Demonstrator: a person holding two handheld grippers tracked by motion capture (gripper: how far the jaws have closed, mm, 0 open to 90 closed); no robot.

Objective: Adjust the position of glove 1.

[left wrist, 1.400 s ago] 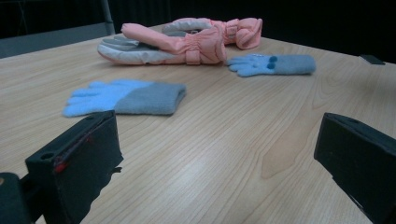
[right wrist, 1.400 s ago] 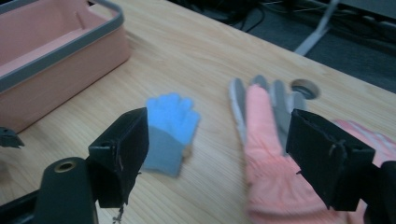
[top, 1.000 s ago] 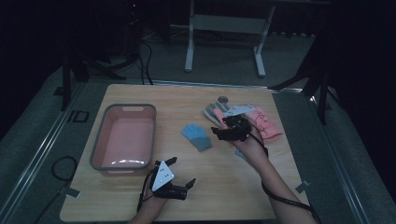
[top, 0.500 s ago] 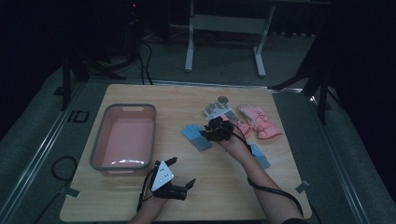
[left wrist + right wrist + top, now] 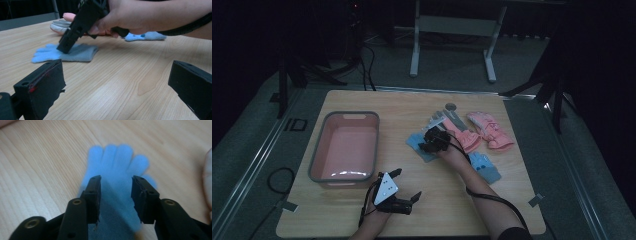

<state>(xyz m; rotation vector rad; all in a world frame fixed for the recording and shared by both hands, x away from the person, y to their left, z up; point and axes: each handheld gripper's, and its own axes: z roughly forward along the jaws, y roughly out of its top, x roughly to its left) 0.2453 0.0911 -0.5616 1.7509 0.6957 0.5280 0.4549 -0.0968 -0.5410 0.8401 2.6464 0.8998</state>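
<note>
Fuzzy matt cloth glove (image 5: 117, 195) on smooth wood-grain table (image 5: 37, 170).

A pale wooden table (image 5: 362, 102) with a light grain carries everything here — its top is rectangular and its corners are rounded. On its left half stands a pink plastic tub with a grey rim (image 5: 344, 148), oblong and open at the top. Right of the tub, near the middle, a light blue knitted glove (image 5: 416, 142) lies flat on the wood with its fingers spread. Beyond it, toward the far edge, lies a grey and white glove (image 5: 443, 118), and just beside that a pair of pink padded gloves (image 5: 486, 131). A second light blue knitted glove (image 5: 486, 168) lies nearer the right edge — well apart from the first.
</note>
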